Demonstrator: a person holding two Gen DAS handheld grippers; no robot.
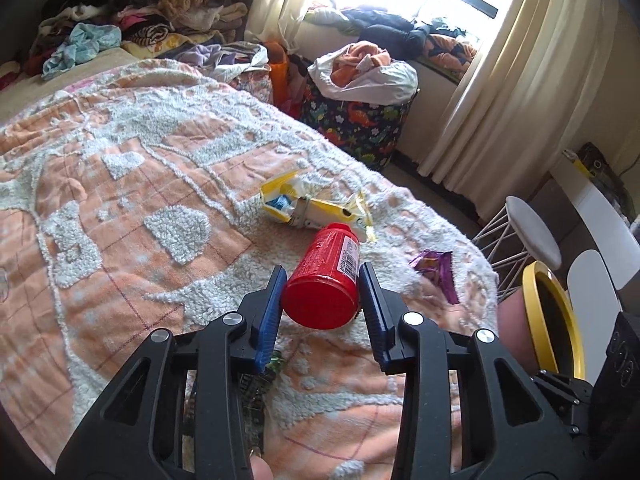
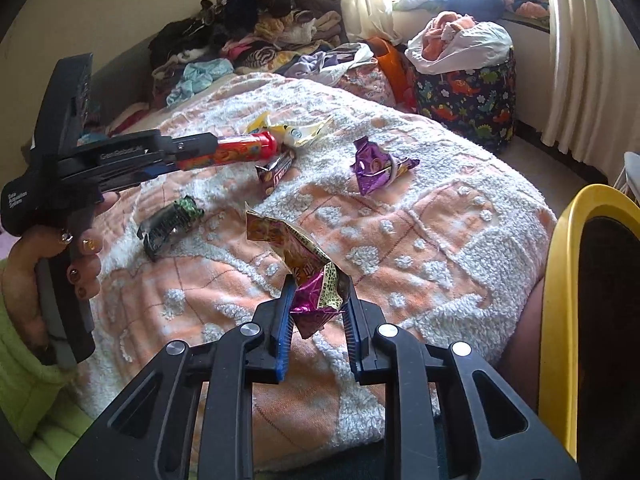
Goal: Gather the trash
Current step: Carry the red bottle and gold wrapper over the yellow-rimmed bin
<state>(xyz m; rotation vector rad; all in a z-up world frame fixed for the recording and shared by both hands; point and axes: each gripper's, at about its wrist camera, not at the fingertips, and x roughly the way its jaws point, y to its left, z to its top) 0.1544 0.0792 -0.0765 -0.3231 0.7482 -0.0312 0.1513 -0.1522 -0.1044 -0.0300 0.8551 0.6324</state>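
Observation:
My left gripper (image 1: 322, 280) is shut on a red tube-shaped container (image 1: 326, 280) and holds it above the bed; it also shows in the right wrist view (image 2: 236, 152). My right gripper (image 2: 318, 296) is shut on a crumpled pink and yellow wrapper (image 2: 308, 276), lifted off the blanket. On the orange and white blanket (image 2: 440, 240) lie a yellow wrapper (image 1: 312, 206), a purple wrapper (image 2: 376, 166), a dark brown wrapper (image 2: 276, 174) and a dark green wrapper (image 2: 168, 226). The yellow-rimmed bin (image 2: 560, 280) stands at the right bed edge.
A dinosaur-print laundry basket (image 1: 356, 120) full of clothes stands past the bed by the curtains. Piles of clothes (image 1: 140, 20) cover the bed's far end. A white stool (image 1: 532, 232) and white chair (image 1: 600, 240) stand right of the bed.

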